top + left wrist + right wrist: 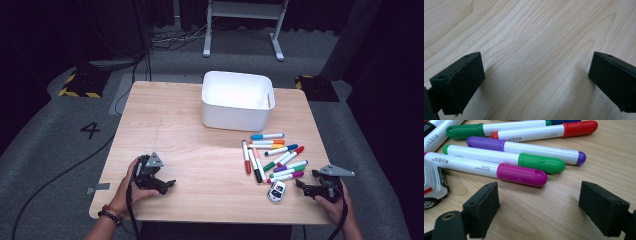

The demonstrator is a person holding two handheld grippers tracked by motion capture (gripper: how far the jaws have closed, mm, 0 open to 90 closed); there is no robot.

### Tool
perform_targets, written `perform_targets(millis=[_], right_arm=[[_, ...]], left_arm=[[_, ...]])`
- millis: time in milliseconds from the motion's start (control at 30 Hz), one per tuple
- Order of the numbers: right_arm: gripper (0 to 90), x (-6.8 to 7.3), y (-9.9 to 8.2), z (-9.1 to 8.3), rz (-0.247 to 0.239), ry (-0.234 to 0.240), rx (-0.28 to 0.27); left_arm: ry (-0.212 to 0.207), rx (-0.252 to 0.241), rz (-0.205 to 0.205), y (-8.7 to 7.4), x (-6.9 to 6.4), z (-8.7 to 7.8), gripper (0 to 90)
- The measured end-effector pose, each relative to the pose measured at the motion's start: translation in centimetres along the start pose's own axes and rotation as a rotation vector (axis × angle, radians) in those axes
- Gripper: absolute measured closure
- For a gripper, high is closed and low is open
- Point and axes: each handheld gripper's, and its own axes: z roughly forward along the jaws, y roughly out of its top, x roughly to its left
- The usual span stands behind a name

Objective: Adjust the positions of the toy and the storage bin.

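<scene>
Right tongs (301,185) sat low on the surface (200,150) at its near right edge, jaws spread wide, nothing between them, aimed at the marker pile (275,156); the magenta-capped marker (486,170) lay just ahead of the jaws, toy car (276,191) beside it. Left tongs (170,185) rested apart on bare wood, jaws also wide and empty. White bin (237,100) stood behind the markers. Step looked like pre-grasp: next move likely needed a short advance to straddle one marker, then close.
</scene>
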Motion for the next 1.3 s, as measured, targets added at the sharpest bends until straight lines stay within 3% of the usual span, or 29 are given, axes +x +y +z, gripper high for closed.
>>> perform_targets(millis=[67, 100, 167, 300, 367, 500, 567, 633, 733, 800, 933, 1067, 1100, 1200, 1233, 1300], right_arm=[[16.7, 0.0, 0.0, 0.0, -0.004, 0.0, 0.001], [16.8, 0.0, 0.0, 0.0, -0.004, 0.001, 0.001], [16.9, 0.0, 0.0, -0.1, 0.002, 0.002, 0.002], [16.9, 0.0, -0.1, -0.1, 0.001, 0.003, -0.001], [16.9, 0.0, -0.1, -0.1, -0.002, 0.001, 0.001], [16.9, 0.0, -0.1, -0.1, 0.0, 0.002, 0.0], [16.9, 0.0, -0.1, -0.1, 0.0, 0.002, 0.0], [16.9, 0.0, -0.1, -0.1, 0.0, 0.002, 0.0], [17.0, 0.0, -0.1, -0.1, -0.001, 0.002, -0.001], [16.9, 0.0, -0.1, -0.1, -0.001, 0.003, 0.0], [17.0, -0.1, -0.1, -0.1, -0.002, 0.002, 0.0], [16.8, 0.0, -0.1, -0.1, -0.002, 0.001, 0.0], [16.7, 0.0, -0.1, -0.1, -0.003, 0.0, 0.001], [16.8, 0.0, -0.1, -0.1, -0.002, 0.0, 0.0], [16.7, 0.0, -0.1, -0.1, -0.002, 0.0, 0.001], [16.7, 0.0, -0.1, -0.1, -0.002, 0.002, -0.001]], left_arm=[[-0.01, -0.034, 0.019, 0.1, 0.1, -0.1, 20.2], [-0.03, -0.019, 0.027, 0.5, 0.0, 0.1, 19.7], [-0.011, -0.024, 0.049, 1.0, 0.0, 0.2, 17.7], [-0.05, -0.045, 0.011, 1.7, 0.2, 0.4, 21.0], [-0.034, -0.055, 0.04, 2.6, 0.3, 0.5, 20.9], [-0.039, -0.068, 0.044, 3.7, 0.7, 0.5, 20.9], [-0.063, -0.088, 0.038, 4.6, 1.1, 0.7, 20.9], [-0.053, -0.095, 0.039, 5.0, 1.5, 0.8, 20.9], [-0.061, -0.084, 0.033, 5.5, 1.8, 1.0, 20.9], [-0.035, -0.087, 0.053, 6.0, 2.1, 1.1, 21.0], [-0.018, -0.126, 0.028, 7.4, 2.9, 1.1, 22.4], [0.0, -0.124, 0.031, 8.5, 3.5, 1.0, 24.6], [-0.003, -0.132, 0.016, 9.2, 3.9, 1.0, 25.1], [0.006, -0.134, 0.014, 10.5, 4.4, 0.9, 24.8], [0.034, -0.14, 0.027, 11.0, 4.6, 0.8, 24.9], [0.034, -0.145, 0.029, 11.5, 4.8, 0.7, 25.3]])
